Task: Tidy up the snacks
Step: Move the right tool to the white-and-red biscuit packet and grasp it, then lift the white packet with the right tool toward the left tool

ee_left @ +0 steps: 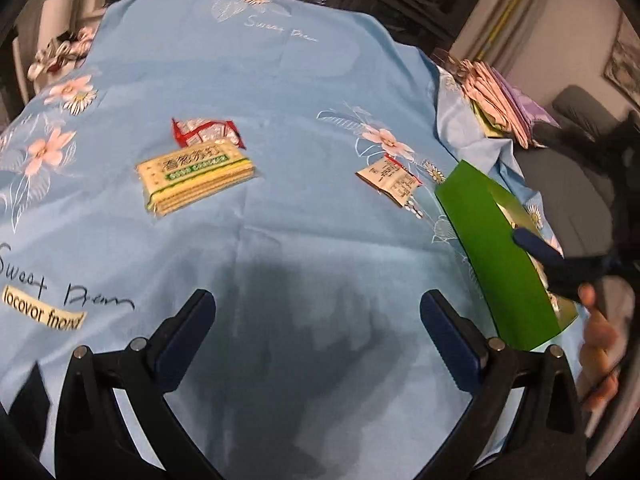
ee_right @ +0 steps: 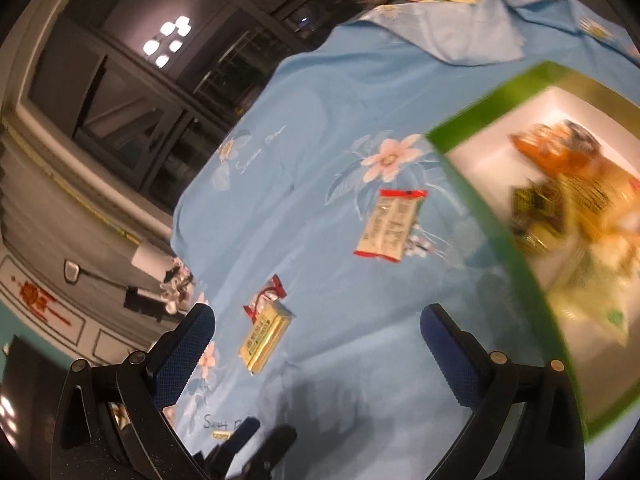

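A yellow-green cracker pack lies on the blue floral cloth, with a red-and-white packet touching its far side. A small white packet with red ends lies nearer the green box, which holds several snack bags on its white floor. My left gripper stands open over bare cloth, empty. My right gripper is open and empty beside the box's left wall. One of its fingers shows above the box.
A heap of pink and purple packets sits at the table's far right corner. White flower ornaments lie at the far left edge. A grey sofa stands beyond the right edge. A person's hand is by the box.
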`<state>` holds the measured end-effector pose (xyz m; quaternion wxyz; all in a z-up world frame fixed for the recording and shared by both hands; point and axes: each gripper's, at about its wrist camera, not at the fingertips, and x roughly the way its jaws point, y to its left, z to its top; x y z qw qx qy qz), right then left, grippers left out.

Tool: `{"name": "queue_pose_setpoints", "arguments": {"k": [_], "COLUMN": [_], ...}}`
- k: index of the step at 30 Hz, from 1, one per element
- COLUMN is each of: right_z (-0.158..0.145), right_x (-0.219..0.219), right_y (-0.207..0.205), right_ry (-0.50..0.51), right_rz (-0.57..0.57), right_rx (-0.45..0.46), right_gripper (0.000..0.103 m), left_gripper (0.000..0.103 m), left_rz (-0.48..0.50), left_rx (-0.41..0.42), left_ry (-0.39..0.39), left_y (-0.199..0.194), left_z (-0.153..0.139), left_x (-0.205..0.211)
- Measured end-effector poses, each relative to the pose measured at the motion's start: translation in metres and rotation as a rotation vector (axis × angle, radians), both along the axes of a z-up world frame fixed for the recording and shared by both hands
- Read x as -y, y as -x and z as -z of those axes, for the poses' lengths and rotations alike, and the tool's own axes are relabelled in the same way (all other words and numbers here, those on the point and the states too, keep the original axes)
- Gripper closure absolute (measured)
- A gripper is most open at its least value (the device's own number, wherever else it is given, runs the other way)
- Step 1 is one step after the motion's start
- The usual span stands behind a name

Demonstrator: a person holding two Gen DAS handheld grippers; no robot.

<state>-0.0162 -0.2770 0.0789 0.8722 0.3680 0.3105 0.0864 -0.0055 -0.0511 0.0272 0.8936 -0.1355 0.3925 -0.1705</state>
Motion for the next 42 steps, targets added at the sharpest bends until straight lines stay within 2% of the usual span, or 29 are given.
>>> {"name": "queue_pose_setpoints", "arguments": {"k": [3,5,7,11,13,16,17,19,20,21,23,25,28,30,31,32,33,34,37,41,42], "right_z": [0.004,0.015,0.025,0.041,0.053,0.072,0.069,0.068,0.068,0.067,0.068,0.068,0.067,0.065,0.065,0.065,0.067,0.07,0.071,0.073,0.073], "right_x": [-0.002,-0.001,-0.003,-0.015,-0.014,-0.009,-0.013,-0.021,-0.027,-0.034,-0.04,-0.037,-0.034,-0.036,-0.036,-0.037,-0.038,-0.04,-0.058,-0.058,-0.06], "right_y": [-0.036,-0.061,-0.089,-0.134,-0.154,-0.175,-0.179,-0.188,-0.19,-0.191,-0.19,-0.186,-0.18,-0.17,-0.163,-0.156,-0.147,-0.137,-0.111,-0.095,-0.094], "right_ry": [0.019,0.048,0.187,0.329,0.349,0.297,0.338,0.416,0.462,0.54,0.59,0.573,0.528,0.494,0.448,0.396,0.338,0.308,0.374,0.26,0.264], "right_rz": [-0.019,0.007,0.086,0.098,0.134,0.177,0.192,0.182,0.188,0.186,0.171,0.164,0.138,0.107,0.075,0.039,0.002,-0.026,-0.062,-0.095,-0.098], "right_rx": [-0.047,-0.115,-0.237,-0.301,-0.355,-0.421,-0.401,-0.403,-0.409,-0.401,-0.389,-0.376,-0.358,-0.33,-0.308,-0.295,-0.285,-0.278,-0.237,-0.252,-0.261], "right_gripper": [0.001,0.0,0.001,0.001,0.001,0.001,0.001,0.01,0.02,0.034,0.035,0.035,0.037,0.05,0.056,0.067,0.07,0.071,0.071,0.071,0.07], "left_gripper": [0.0,0.0,0.0,0.0,0.0,0.0,0.0,0.0,0.0,0.0,0.0,0.0,0.0,0.0,0.0,0.0,0.0,0.0,0.0,0.0,0.0], "left_rz": [0.031,0.035,0.034,0.015,-0.03,-0.048,-0.049,-0.054,-0.056,-0.058,-0.065,-0.072,-0.046,-0.029,-0.027,-0.027,-0.024,-0.015,0.031,0.074,0.074], "left_rx": [-0.041,-0.05,-0.061,-0.064,-0.068,-0.119,-0.131,-0.136,-0.127,-0.107,-0.086,-0.08,-0.11,-0.124,-0.115,-0.094,-0.071,-0.047,-0.009,-0.057,-0.065], "left_ry": [0.032,0.048,0.058,0.088,0.12,0.182,0.199,0.213,0.205,0.18,0.144,0.127,0.168,0.162,0.129,0.076,0.022,-0.031,-0.139,-0.153,-0.151], "left_y": [-0.002,-0.002,-0.002,-0.006,-0.008,-0.015,-0.017,-0.019,-0.019,-0.018,-0.016,-0.013,-0.014,-0.014,-0.011,-0.008,-0.004,0.0,0.011,0.019,0.018], "left_z": [0.001,0.0,0.0,-0.003,-0.003,0.0,0.001,-0.001,-0.004,-0.009,-0.013,-0.015,-0.01,-0.008,-0.008,-0.009,-0.01,-0.01,-0.005,0.012,0.013], "left_x": [0.001,0.0,-0.002,-0.01,-0.018,-0.028,-0.03,-0.035,-0.036,-0.037,-0.038,-0.042,-0.049,-0.052,-0.053,-0.053,-0.052,-0.05,-0.051,-0.064,-0.067]}}
